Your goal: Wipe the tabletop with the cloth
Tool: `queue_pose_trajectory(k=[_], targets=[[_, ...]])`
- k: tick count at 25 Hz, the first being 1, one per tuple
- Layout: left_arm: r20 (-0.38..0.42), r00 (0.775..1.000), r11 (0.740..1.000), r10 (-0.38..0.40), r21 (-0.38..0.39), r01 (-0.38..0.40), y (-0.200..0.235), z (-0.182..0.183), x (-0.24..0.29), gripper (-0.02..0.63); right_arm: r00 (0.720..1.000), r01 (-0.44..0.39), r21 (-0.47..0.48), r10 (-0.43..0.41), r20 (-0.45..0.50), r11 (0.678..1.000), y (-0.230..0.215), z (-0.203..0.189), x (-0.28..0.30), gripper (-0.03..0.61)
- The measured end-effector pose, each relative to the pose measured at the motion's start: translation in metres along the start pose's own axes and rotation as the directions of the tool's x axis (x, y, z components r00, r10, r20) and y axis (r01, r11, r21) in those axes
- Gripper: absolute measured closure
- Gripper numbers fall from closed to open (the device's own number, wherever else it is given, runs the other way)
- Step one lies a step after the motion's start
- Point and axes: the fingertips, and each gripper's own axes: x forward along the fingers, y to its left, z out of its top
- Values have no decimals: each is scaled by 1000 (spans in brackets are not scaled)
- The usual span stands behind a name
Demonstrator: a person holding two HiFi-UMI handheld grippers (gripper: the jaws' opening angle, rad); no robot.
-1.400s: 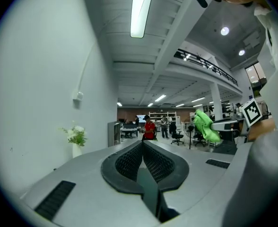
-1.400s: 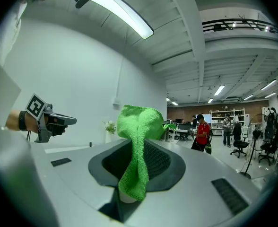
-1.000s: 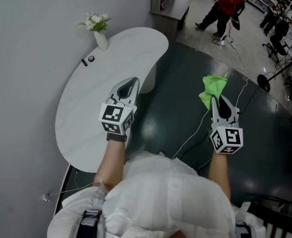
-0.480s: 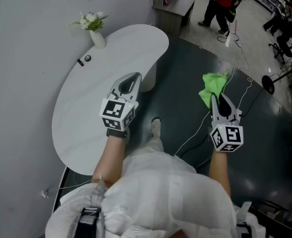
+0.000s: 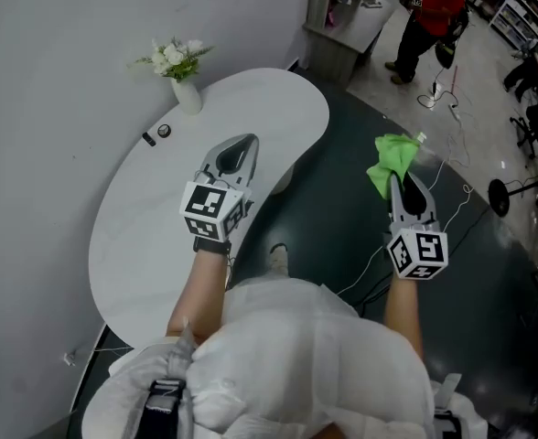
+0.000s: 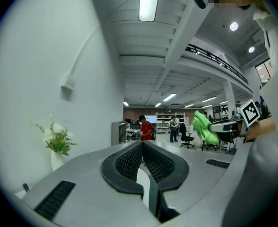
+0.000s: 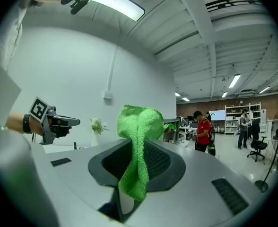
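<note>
A bright green cloth [image 5: 390, 161] sticks up from my right gripper [image 5: 400, 183], which is shut on it and held over the dark floor to the right of the table. In the right gripper view the cloth [image 7: 138, 145] hangs bunched between the jaws. My left gripper [image 5: 239, 147] is shut with nothing in it and hovers over the right part of the white oval tabletop [image 5: 150, 227]. Its jaws meet at the tips in the left gripper view [image 6: 141, 144].
A small white vase of flowers [image 5: 181, 73] and a small dark round thing [image 5: 163, 131] stand at the tabletop's far side by the white wall. A person in red [image 5: 431, 16] stands on the floor far off. Cables [image 5: 443, 167] run across the dark floor.
The view has shifted, so the table now sits further right in frame. Both grippers hold about the same pose, the cloth still gripped in the right one.
</note>
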Motion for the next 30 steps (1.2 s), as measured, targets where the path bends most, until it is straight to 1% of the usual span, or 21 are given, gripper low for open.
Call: queue_pose_trajectory(k=[4, 8, 11, 13, 16, 19, 23, 25, 30], targets=[[-6, 1000, 999, 28, -21, -28, 37, 2, 32, 594, 999, -52, -5, 52, -11, 999, -4, 7, 66, 509], [-10, 998, 998, 66, -20, -66, 66, 3, 50, 594, 992, -126, -16, 126, -22, 992, 5, 10, 123, 509], [-23, 995, 995, 100, -26, -101, 82, -6, 59, 594, 978, -202, -20, 201, -50, 979, 21, 2, 161, 509], [-31, 992, 992, 126, -20, -127, 92, -15, 62, 594, 963, -262, -13, 260, -73, 965, 35, -8, 188, 509], [-39, 980, 980, 194, -37, -195, 112, -30, 64, 594, 928, -362, -7, 360, -102, 932, 61, -23, 232, 509], [-69, 966, 967, 249, -42, -252, 135, -48, 73, 594, 887, -448, -8, 444, -124, 894, 90, -37, 281, 509], [-128, 939, 942, 320, -65, -330, 163, -76, 85, 594, 811, -568, -7, 558, -175, 823, 131, -60, 342, 509], [-148, 923, 926, 355, -80, -369, 176, -88, 92, 594, 776, -611, -12, 596, -207, 791, 148, -73, 370, 509], [-181, 880, 881, 440, -102, -462, 207, -112, 102, 594, 703, -688, -43, 650, -289, 724, 191, -108, 435, 509]])
